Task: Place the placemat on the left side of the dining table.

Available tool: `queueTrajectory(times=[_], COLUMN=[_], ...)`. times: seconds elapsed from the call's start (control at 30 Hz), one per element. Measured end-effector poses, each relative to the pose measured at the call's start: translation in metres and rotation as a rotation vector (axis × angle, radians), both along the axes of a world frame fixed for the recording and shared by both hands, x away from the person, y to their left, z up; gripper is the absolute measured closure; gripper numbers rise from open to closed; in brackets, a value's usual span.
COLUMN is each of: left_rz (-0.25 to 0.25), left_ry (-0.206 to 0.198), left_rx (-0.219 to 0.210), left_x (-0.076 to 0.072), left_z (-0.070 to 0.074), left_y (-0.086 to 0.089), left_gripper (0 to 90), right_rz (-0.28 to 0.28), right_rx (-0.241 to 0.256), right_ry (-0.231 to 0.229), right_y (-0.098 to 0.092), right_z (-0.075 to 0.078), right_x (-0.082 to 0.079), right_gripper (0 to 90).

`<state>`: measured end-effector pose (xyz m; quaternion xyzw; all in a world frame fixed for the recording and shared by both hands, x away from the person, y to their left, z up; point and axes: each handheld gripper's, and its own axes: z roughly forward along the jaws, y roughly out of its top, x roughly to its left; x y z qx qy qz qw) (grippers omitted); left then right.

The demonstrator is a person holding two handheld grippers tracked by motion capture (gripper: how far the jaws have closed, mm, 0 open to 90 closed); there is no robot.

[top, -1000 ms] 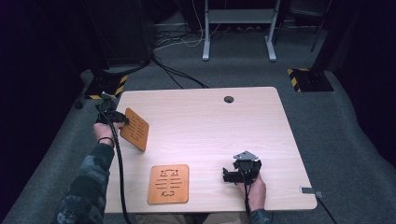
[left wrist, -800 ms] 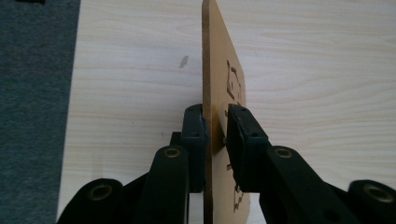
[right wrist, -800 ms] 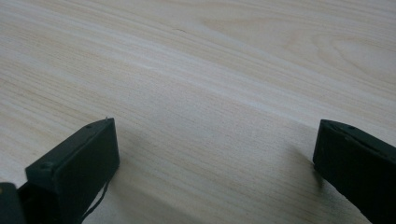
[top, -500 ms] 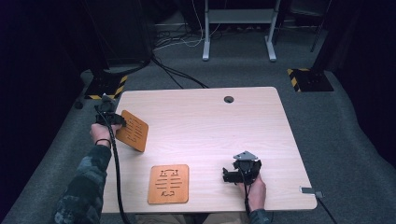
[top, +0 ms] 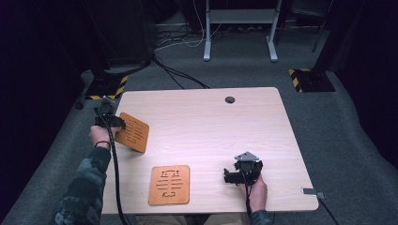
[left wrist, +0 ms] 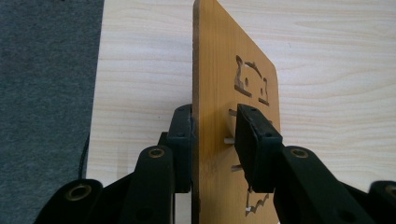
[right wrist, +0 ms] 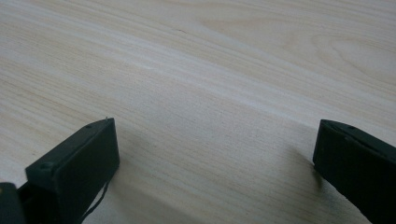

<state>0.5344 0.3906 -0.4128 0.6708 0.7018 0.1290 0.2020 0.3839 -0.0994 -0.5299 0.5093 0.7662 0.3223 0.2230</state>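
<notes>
Left gripper [top: 114,123]: jaws clamped on a carved wooden coaster [top: 133,132], held tilted at the counter's [top: 211,122] left edge.
Right gripper [top: 231,176]: jaws spread wide, holding nothing, low over bare wood near the front right corner.
Second coaster [top: 169,184]: flat by the front edge.

Two wooden boards [top: 132,132] [top: 169,184] (both carved).

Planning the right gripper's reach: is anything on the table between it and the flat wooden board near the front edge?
Nothing visible: bare table lies between the open right gripper and the flat board.
</notes>
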Motion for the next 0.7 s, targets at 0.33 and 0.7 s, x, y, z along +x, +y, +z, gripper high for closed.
queueTrajectory(times=[0.33, 0.7], left_rz=[0.011, 0.023], left_ry=[0.006, 0.017], left_rx=[-0.024, -0.047], left_x=[0.001, 0.001], left_z=[-0.008, -0.018], left_y=[0.003, 0.009], left_gripper=[65.9, 63.7], right_rz=[-0.003, -0.003], right_rx=[-0.003, -0.004], right_ry=[-0.003, -0.003], right_y=[0.0, 0.0], right_z=[0.0, 0.0], right_x=[0.0, 0.0], right_gripper=[0.0, 0.0])
